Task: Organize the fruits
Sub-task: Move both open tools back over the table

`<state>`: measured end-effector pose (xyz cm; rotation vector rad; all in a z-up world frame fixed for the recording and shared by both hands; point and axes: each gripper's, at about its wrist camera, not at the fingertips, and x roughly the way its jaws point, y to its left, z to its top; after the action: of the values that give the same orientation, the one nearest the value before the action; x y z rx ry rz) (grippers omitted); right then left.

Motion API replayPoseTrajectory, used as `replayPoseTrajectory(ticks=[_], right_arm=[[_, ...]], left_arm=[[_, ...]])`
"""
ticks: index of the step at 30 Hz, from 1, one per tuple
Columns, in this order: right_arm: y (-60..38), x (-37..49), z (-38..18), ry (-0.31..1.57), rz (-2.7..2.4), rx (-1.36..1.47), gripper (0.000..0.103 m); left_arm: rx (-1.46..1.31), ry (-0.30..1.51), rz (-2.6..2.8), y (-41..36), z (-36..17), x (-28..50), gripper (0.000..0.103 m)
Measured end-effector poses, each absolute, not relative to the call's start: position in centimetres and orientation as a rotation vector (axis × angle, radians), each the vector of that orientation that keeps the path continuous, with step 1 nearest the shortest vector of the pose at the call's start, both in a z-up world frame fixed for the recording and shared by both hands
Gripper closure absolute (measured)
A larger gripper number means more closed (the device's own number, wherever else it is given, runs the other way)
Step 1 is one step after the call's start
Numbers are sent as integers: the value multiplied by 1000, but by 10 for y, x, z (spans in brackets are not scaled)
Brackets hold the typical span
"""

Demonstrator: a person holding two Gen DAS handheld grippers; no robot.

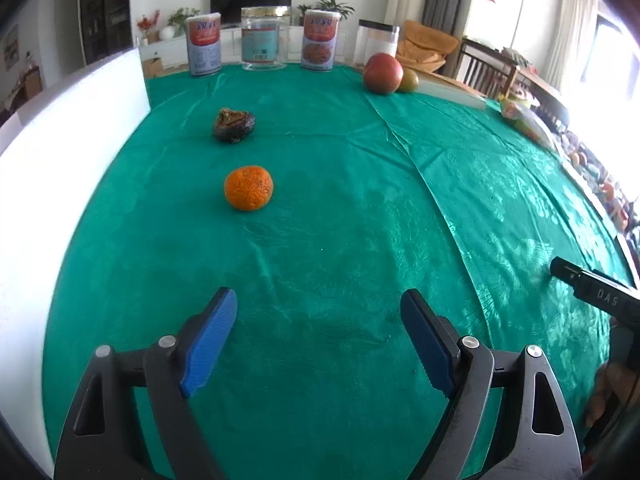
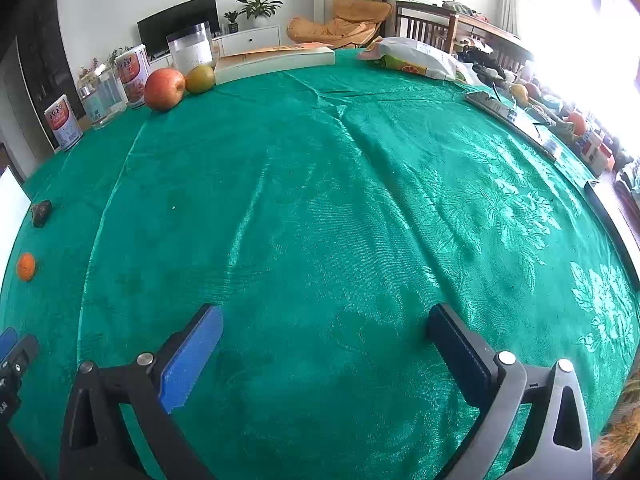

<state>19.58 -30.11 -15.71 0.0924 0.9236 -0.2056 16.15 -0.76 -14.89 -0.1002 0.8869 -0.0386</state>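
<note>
my left gripper (image 1: 320, 328) sits low in the left wrist frame, blue pads spread wide, nothing between them, only green tablecloth (image 1: 340, 240) under the gap. my right gripper (image 2: 324, 344) is the same in its own view: spread, empty, hovering over bare cloth at the bottom of frame.

outward from the left tool: the orange (image 1: 248, 188) lies just left of centre, straight up the frame from the left pad, apart from everything else. above it, upper left of centre, a dark wrinkled fruit (image 1: 233, 125), kind unclear. top right of centre, a red apple (image 1: 383, 73) touching a smaller green-yellow fruit (image 1: 409, 80), both by a pale book (image 1: 452, 90). along the top edge stand two tins (image 1: 204, 46) and a clear jar (image 1: 265, 38).

from the right tool: apple (image 2: 164, 89) and green fruit (image 2: 199, 79) sit upper left, well away from the pads. the orange (image 2: 26, 267) and dark fruit (image 2: 41, 213) hug the far left edge. a snack bag (image 2: 416, 60) lies top right.

judgement: nothing is gripped, so this reads as the start of a pick, fruits scattered in two pairs. no bowl or tray visible; the gathering spot is unclear to me. likeliest next move is the left tool going forward to the orange, pads straddling it at its widest, closing gently since it is round and may roll on the cloth. the right tool would need a long reach toward the apple.
</note>
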Motion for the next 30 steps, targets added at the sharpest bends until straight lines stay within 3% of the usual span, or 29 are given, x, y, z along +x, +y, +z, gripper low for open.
replayPoseTrajectory(ticks=[30], right_arm=[[-296, 195, -159, 928, -205, 84, 0]], left_arm=[[3, 910, -31, -24, -155, 166, 14]])
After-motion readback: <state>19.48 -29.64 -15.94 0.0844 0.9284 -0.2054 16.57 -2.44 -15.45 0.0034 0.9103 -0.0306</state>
